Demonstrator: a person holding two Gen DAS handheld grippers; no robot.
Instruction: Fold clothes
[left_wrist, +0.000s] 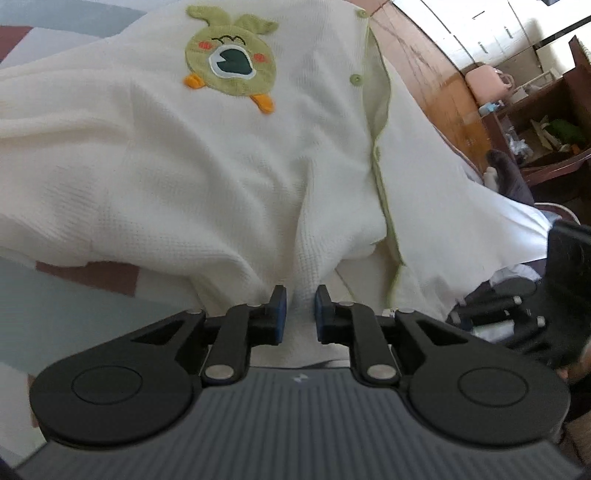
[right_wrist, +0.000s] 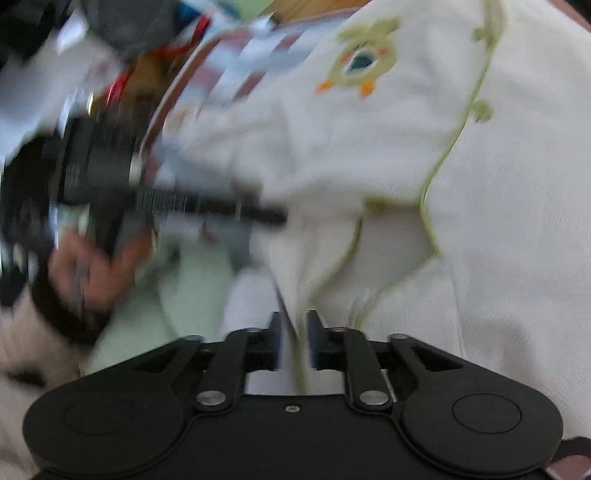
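A cream waffle-knit cardigan (left_wrist: 221, 166) with green trim, green buttons (left_wrist: 356, 78) and a green cartoon patch (left_wrist: 231, 62) lies spread out, hem towards me. My left gripper (left_wrist: 300, 314) is shut on a fold of its lower hem, with cloth between the blue pads. In the left wrist view my right gripper (left_wrist: 532, 314) shows at the right edge, beside the garment. The right wrist view is blurred. There, the right gripper (right_wrist: 293, 341) is shut on the cardigan (right_wrist: 369, 147) at its green-trimmed front edge. The left gripper (right_wrist: 269, 218) reaches in from the left, held by a hand (right_wrist: 92, 273).
The cardigan rests on a bed cover (left_wrist: 74, 306) with grey-blue and reddish-brown blocks. A wooden panel (left_wrist: 436, 74) lies beyond the cardigan at the right. A dark shelf (left_wrist: 546, 122) with clutter stands at the far right.
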